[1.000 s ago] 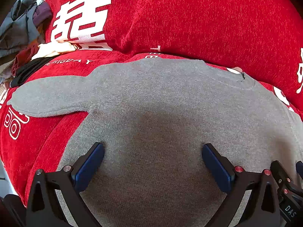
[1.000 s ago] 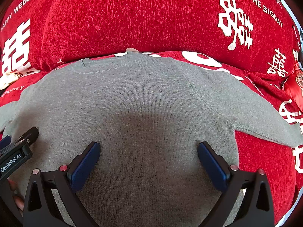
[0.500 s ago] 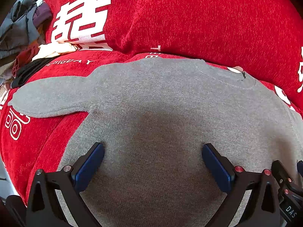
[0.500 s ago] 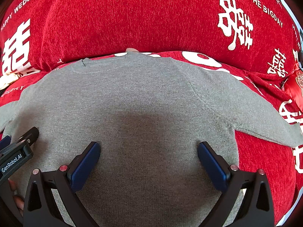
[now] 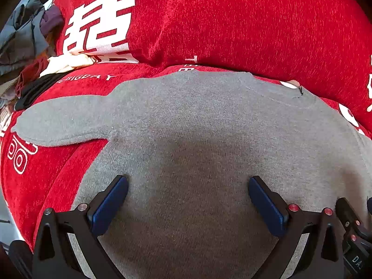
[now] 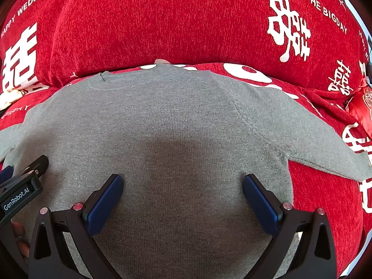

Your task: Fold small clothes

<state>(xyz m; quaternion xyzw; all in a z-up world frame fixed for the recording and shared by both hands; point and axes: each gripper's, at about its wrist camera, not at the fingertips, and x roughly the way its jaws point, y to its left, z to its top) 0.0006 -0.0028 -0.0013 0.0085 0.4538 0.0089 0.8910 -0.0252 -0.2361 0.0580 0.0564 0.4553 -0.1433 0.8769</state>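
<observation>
A small grey knit sweater [image 5: 197,121] lies flat on a red sofa seat, collar toward the backrest, and also fills the right wrist view [image 6: 174,116]. Its left sleeve [image 5: 62,123] stretches out to the left; its right sleeve [image 6: 313,144] stretches out to the right. My left gripper [image 5: 188,193] is open and empty, over the sweater's lower left body. My right gripper [image 6: 182,190] is open and empty, over the lower right body. The two grippers sit side by side; the left gripper shows at the left edge of the right wrist view [image 6: 21,186].
A red sofa backrest [image 5: 232,23] with white lettering rises just behind the collar. A pile of other clothes [image 5: 28,53] lies at the far left on the sofa. The red seat cover [image 6: 325,200] shows beside the sweater on the right.
</observation>
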